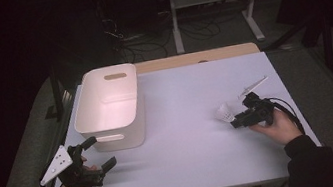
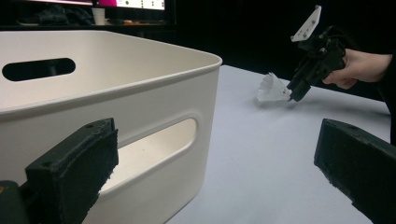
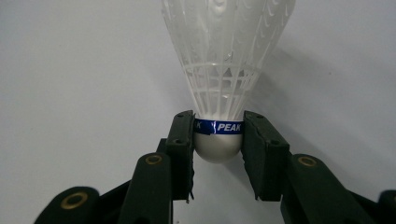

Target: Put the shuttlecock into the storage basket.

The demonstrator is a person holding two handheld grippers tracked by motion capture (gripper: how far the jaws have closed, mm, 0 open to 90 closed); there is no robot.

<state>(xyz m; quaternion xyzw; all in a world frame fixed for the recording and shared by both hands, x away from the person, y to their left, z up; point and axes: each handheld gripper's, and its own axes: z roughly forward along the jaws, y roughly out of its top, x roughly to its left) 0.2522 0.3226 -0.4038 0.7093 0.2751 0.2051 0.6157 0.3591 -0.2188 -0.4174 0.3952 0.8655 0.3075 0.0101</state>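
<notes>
We noted our left gripper (image 1: 92, 156) open and empty, just beside the near wall of the white bin (image 1: 112, 107). To the right, across bare table (image 1: 184, 121), our right gripper (image 1: 237, 118) pinched the shuttlecock (image 1: 223, 112) by its cork, feathers pointing leftward toward the bin, which lay well apart from it.
</notes>
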